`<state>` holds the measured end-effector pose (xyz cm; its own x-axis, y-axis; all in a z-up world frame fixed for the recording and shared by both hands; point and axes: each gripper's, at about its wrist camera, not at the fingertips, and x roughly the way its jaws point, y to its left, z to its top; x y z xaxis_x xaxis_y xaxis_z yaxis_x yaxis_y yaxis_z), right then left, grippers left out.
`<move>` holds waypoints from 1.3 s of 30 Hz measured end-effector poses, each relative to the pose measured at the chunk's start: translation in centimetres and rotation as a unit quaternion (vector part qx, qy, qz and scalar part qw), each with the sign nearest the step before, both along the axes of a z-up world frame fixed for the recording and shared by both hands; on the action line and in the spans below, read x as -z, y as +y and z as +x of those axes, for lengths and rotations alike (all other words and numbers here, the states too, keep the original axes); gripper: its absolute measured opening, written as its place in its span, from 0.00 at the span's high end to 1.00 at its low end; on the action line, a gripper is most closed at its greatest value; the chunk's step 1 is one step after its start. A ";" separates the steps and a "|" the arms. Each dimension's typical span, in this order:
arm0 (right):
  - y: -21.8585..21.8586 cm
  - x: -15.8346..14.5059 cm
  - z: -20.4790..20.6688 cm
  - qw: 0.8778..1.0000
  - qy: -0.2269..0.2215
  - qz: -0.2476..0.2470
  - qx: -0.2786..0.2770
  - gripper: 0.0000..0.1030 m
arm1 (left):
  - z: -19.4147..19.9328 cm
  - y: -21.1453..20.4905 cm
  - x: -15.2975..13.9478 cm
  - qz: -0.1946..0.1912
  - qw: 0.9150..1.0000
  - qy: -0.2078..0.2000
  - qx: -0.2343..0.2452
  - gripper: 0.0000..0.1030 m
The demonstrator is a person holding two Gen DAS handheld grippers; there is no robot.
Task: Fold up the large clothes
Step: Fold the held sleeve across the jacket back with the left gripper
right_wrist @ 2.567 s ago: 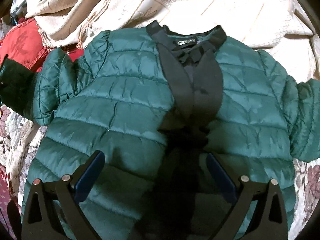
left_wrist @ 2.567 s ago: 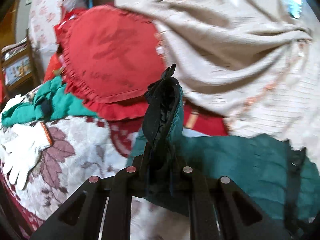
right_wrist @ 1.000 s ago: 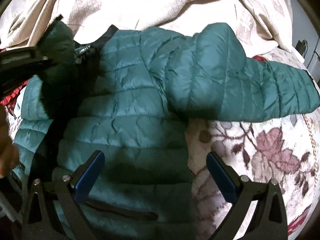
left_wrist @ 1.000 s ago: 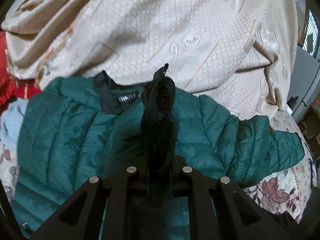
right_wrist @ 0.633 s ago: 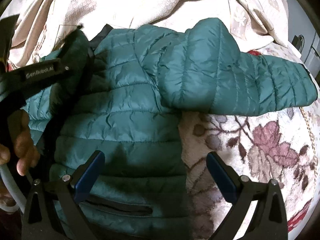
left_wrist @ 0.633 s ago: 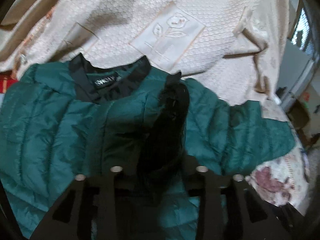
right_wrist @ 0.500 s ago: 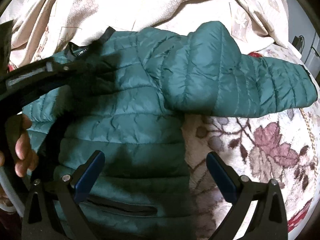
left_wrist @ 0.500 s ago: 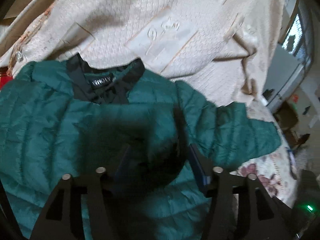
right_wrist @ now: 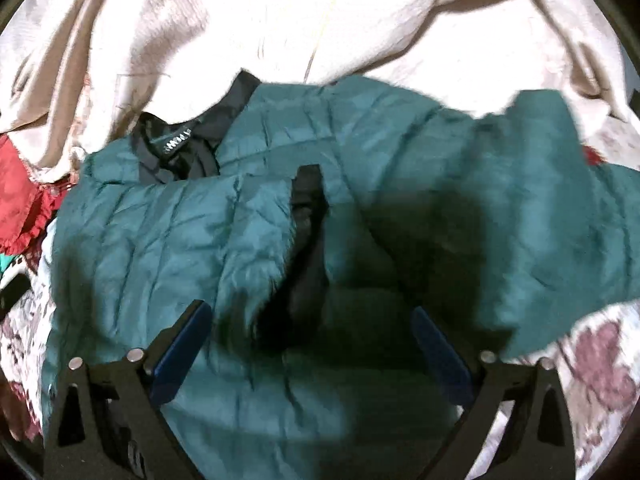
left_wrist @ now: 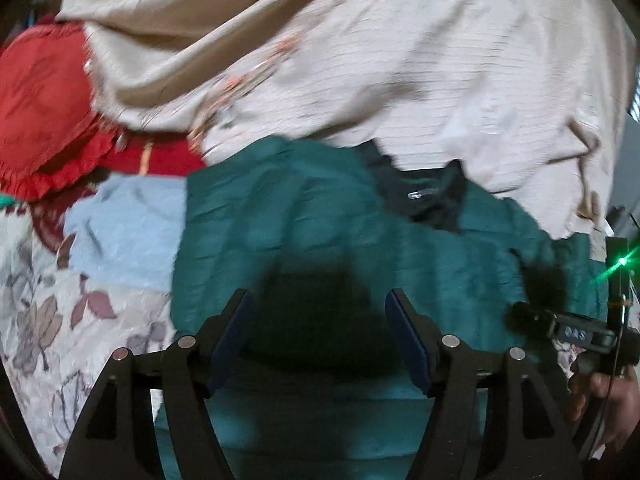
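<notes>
the green padded jacket (right_wrist: 168, 240) lies spread on the flowered bed cover (left_wrist: 52, 320), its black collar (right_wrist: 188, 140) toward the cream blanket (left_wrist: 400, 60). one sleeve seems folded across its front, but the view is blurred. above the jacket, the left gripper (left_wrist: 320, 340) is opening with nothing between its fingers, and the right gripper (right_wrist: 312, 344) is wide but closing, empty too.

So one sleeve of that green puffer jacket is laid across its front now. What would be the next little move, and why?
Probably bring the right gripper toward the other sleeve and pinch its end. That sleeve lies spread out to the side of the green jacket, while the folded sleeve already lies across the chest. Nothing sits between the right jaws, which are closing. The left gripper is opening, empty.
</notes>
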<state>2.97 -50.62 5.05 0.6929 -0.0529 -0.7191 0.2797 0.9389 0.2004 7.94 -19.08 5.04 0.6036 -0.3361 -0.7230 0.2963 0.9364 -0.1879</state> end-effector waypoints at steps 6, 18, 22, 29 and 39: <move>2.3 -0.8 2.4 0.998 -0.004 -0.051 -0.043 0.84 | 2.2 0.9 3.1 -0.002 0.999 0.027 -0.033 0.50; -0.3 -0.6 4.1 0.997 -0.011 -0.079 0.025 0.69 | 3.4 -2.0 5.5 0.014 0.998 0.041 -0.037 0.50; 0.5 -1.5 1.9 0.995 -0.030 -0.089 0.027 0.36 | 3.2 -1.8 5.2 0.020 0.998 0.039 -0.037 0.50; 3.3 -3.6 -1.4 0.993 -0.071 -0.091 -0.031 0.36 | 2.2 -2.0 3.3 0.028 0.999 0.002 -0.042 0.50; 2.1 0.8 2.9 0.997 -0.017 -0.072 -0.018 0.36 | 3.1 -3.0 4.5 0.061 0.997 -0.001 -0.045 0.50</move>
<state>5.91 -48.53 4.28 0.7208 -0.1284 -0.6812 0.2407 0.9679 0.0721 11.02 -22.06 0.50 0.6289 -0.1900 -0.7539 0.2102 0.9751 -0.0705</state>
